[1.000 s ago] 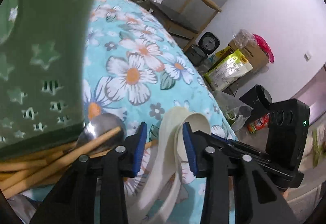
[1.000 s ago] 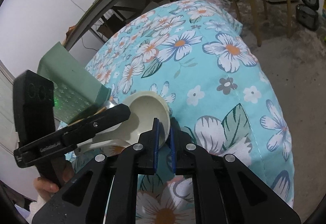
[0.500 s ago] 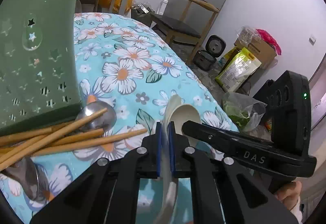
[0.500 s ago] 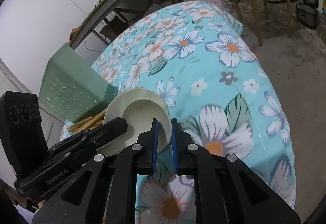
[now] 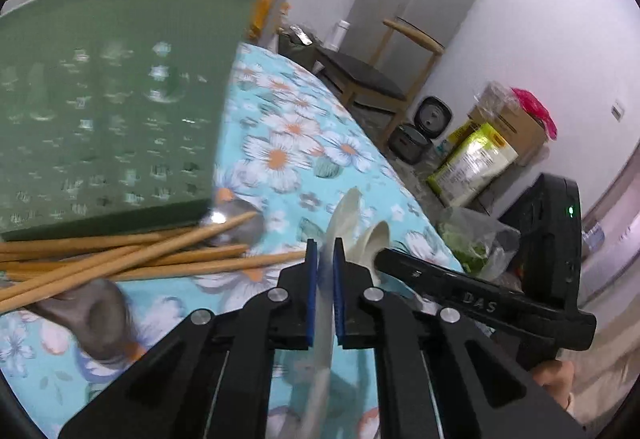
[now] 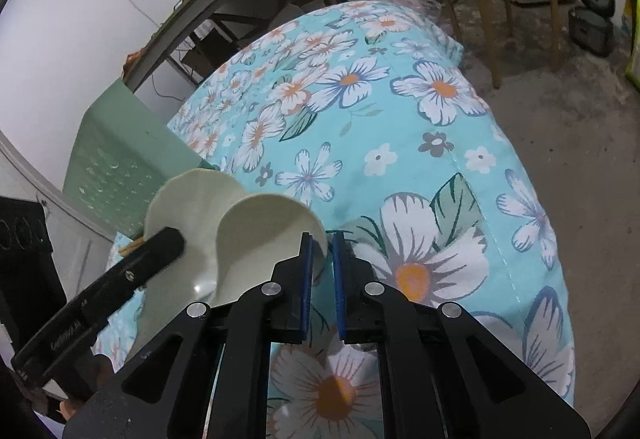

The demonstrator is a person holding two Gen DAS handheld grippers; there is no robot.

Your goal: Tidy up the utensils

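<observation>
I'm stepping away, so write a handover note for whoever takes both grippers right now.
Left gripper: shut on a cream spoon, held edge-on above the cloth.
Right gripper: shut on the rim of a second cream spoon, also held up.
On the floral cloth: wooden chopsticks and two metal spoons loose beside the green holder.
Done: both cream spoons gripped.
Left: put them away, then chopsticks and metal spoons.
</observation>
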